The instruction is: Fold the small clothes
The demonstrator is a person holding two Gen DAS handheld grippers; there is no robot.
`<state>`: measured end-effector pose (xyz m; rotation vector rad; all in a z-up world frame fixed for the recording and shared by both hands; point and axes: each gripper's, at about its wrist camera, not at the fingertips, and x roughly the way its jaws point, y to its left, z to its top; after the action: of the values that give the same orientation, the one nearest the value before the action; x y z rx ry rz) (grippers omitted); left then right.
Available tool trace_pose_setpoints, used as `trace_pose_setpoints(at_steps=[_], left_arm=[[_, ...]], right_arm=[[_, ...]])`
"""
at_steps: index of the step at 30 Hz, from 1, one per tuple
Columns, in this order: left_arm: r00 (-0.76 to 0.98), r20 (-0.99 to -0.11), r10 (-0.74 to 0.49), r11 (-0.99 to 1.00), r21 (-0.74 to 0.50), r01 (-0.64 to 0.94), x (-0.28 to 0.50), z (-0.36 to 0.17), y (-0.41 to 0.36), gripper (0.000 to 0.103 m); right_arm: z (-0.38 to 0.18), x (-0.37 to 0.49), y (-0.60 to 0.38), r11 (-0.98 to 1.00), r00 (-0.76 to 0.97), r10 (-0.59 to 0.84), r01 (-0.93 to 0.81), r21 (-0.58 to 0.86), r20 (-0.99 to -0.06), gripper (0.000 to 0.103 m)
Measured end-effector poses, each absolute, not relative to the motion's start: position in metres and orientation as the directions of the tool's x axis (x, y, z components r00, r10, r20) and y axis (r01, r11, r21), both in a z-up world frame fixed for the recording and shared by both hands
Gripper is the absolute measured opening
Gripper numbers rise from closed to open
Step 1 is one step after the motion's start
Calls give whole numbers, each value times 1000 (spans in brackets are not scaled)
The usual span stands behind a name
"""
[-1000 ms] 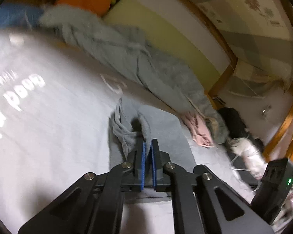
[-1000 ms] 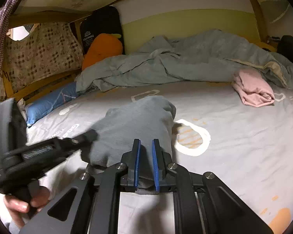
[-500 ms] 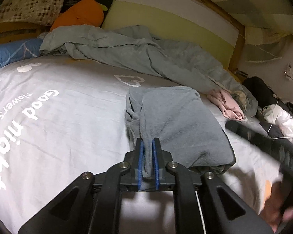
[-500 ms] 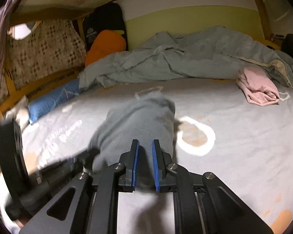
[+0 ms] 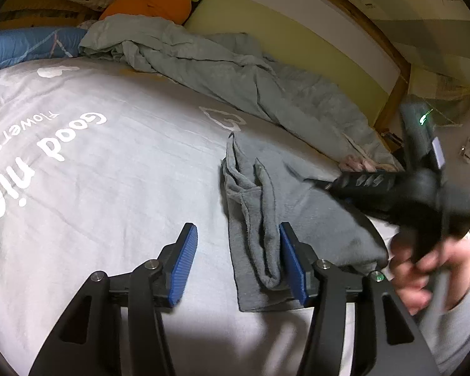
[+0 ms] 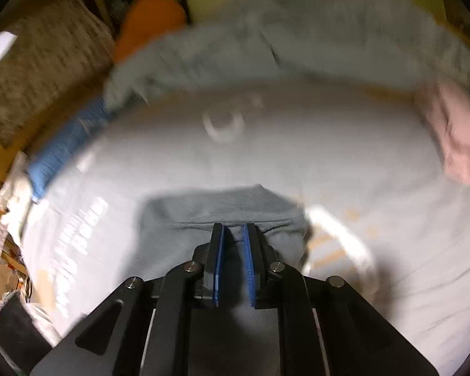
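A grey garment (image 5: 313,219) lies folded on the pale bed sheet (image 5: 109,172). My left gripper (image 5: 237,228) hangs low over its near left edge. Its jaws are opening, and a bunched fold of the cloth lies loose between them, close to the right pad. In the left wrist view my right gripper (image 5: 313,181) comes in from the right, blurred and held by a hand, with its tip on the garment. The blurred right wrist view shows the right gripper (image 6: 234,228) nearly closed at a fold line of the grey garment (image 6: 222,206), with grey cloth between its pads.
A rumpled grey-green blanket (image 5: 235,72) runs along the far side of the bed. Folded pink clothing (image 6: 454,144) lies at the right. An orange plush (image 5: 150,0) and a blue pillow (image 5: 25,47) sit at the back left, and a wooden bed frame (image 5: 401,72) stands behind.
The left jaws have spread and let go of the garment's edge. The right gripper has swept fast across the bed, and its view is now blurred. The garment lies flatter.
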<state>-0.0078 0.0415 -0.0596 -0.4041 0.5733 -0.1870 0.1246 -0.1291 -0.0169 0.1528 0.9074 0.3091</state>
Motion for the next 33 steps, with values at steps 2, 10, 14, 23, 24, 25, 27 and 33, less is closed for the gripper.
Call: trace_pose_setpoints(at_steps=[2, 10, 14, 23, 24, 25, 27, 33], left_arm=[[826, -486, -286, 904, -424, 64, -8, -60, 42, 53], [811, -418, -409, 823, -553, 130, -17, -48, 57, 69], [746, -350, -566, 661, -734, 157, -8, -57, 68, 78], [722, -331, -608, 595, -792, 138, 5, -67, 63, 43], [722, -355, -594, 613, -781, 120, 7, -70, 62, 37], [727, -363, -583, 621, -776, 110, 8, -71, 62, 29], [732, -362, -577, 629, -769, 115, 6, -71, 63, 23], [786, -406, -467, 811, -552, 197, -10, -28, 30, 10]], right_arm=[[-27, 124, -131, 943, 594, 333, -198, 268, -732, 11], [4, 67, -157, 937, 686, 342, -198, 287, -642, 63], [3, 33, -181, 902, 697, 401, -185, 391, -595, 68], [-65, 47, -206, 588, 555, 705, -110, 801, -441, 72], [-64, 47, -204, 594, 556, 704, -120, 795, -442, 73], [-64, 47, -200, 605, 555, 699, -124, 786, -451, 73], [-63, 46, -192, 643, 558, 680, -140, 753, -477, 71], [-41, 26, -178, 763, 650, 578, -217, 609, -494, 46]])
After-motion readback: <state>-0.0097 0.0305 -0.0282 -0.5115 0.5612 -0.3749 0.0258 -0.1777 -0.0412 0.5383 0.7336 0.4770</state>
